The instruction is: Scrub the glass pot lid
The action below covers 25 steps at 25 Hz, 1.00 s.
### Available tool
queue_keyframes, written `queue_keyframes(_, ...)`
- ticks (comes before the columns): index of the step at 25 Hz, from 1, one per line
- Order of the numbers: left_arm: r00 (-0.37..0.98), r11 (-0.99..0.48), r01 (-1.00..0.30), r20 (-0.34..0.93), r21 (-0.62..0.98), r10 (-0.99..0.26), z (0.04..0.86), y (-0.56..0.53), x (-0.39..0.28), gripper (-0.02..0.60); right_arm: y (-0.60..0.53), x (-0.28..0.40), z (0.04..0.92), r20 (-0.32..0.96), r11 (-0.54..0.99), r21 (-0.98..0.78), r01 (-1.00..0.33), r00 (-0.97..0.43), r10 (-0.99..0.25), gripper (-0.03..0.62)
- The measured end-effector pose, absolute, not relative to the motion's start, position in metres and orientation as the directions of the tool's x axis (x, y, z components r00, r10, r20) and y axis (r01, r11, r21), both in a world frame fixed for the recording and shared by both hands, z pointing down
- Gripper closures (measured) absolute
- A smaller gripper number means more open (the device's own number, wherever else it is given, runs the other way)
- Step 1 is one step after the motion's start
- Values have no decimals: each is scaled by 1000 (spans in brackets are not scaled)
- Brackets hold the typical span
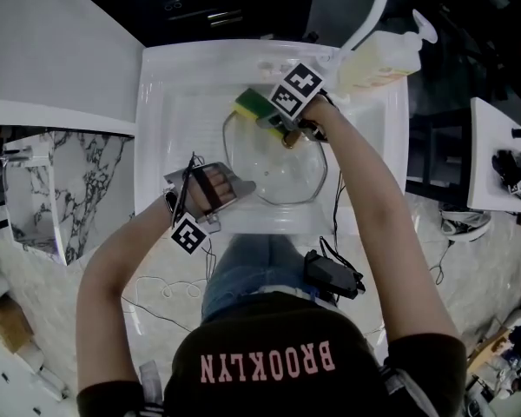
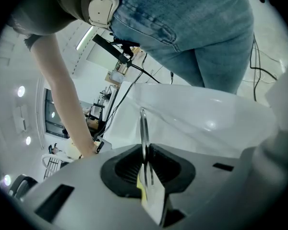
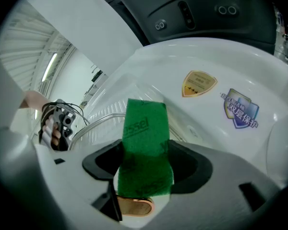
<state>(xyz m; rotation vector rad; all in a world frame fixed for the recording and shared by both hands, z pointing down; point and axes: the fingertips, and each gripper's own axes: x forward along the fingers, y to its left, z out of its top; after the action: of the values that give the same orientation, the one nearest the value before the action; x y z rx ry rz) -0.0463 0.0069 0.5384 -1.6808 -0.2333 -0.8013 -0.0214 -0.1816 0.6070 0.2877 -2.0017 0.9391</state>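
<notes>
- The glass lid [image 1: 276, 170] lay inside the white sink [image 1: 156, 146], tilted a little, with its metal rim toward the person.
- The left tongs [image 1: 241, 186] were closed on the lid's near-left rim. In the left gripper view the thin edge of the lid [image 2: 143, 131] stood upright between the two ribbed pads.
- The right tongs [image 1: 276, 122] were closed on a sponge [image 1: 252, 104], yellow with a green rough side. The sponge was at the far rim of the lid. In the right gripper view the green face [image 3: 145, 138] filled the gap between the jaws, and the lid [image 3: 98, 123] was just beyond it.
- A soap bottle [image 1: 382, 59] stood at the far right corner of the sink.
- The lid was probably stiff, rather heavy and breakable, and it would be slippery if wet or soapy. The rim looked like the safe place to hold, since it was narrow enough for the pads.
- The sponge was soft and would give under pressure. Hard pushing near the far rim could turn the lid in the left grip.
</notes>
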Motion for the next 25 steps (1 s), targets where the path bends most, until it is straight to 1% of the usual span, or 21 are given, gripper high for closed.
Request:
queue_keyframes(4, 759, -291, 530, 599, -796, -256, 541, 3, -51, 534, -182, -20, 605, 802, 704, -501, -504, -577, 157, 306)
queue_keyframes(7, 757, -291, 534, 602, -794, -254, 539, 1, -49, 534, -183, -17, 605, 811, 681, -504, -532, -563, 160, 306)
queue_keyframes(9, 748, -320, 533, 613, -783, -254, 534, 3, -47, 534, -182, -16, 605, 803, 656, -525, -542, -571, 171, 306)
queue_keyframes(10, 746, -340, 530, 618, -777, -248, 530, 4, -45, 534, -181, -17, 603, 801, 669, -522, -529, -573, 173, 306)
queue_keyframes(11, 746, -357, 528, 622, -771, -240, 525, 6, -43, 534, -180, -17, 601, 806, 712, -496, -496, -569, 165, 306)
queue_keyframes(14, 749, -388, 529, 630, -755, -204, 512, 10, -38, 534, -178, -21, 594, 834, 890, -319, -327, -543, 100, 306)
queue_keyframes(16, 753, -405, 532, 634, -744, -177, 502, 14, -35, 534, -173, -24, 595, 841, 918, -288, -273, -531, 106, 306)
queue_keyframes(19, 769, -466, 510, 626, -723, -129, 477, 17, -28, 534, -163, -21, 604, 839, 909, -335, -249, -518, 168, 306)
queue_keyframes(21, 776, -493, 505, 622, -709, -100, 461, 17, -24, 534, -153, -18, 613, 818, 887, -399, -233, -527, 230, 306)
queue_keyframes(23, 765, -489, 529, 639, -694, -78, 457, 18, -25, 534, -143, -16, 619, 766, 831, -500, -244, -572, 293, 306)
queue_keyframes(25, 759, -481, 549, 649, -684, -57, 455, 23, -25, 532, -138, -14, 622, 703, 759, -593, -270, -632, 325, 306)
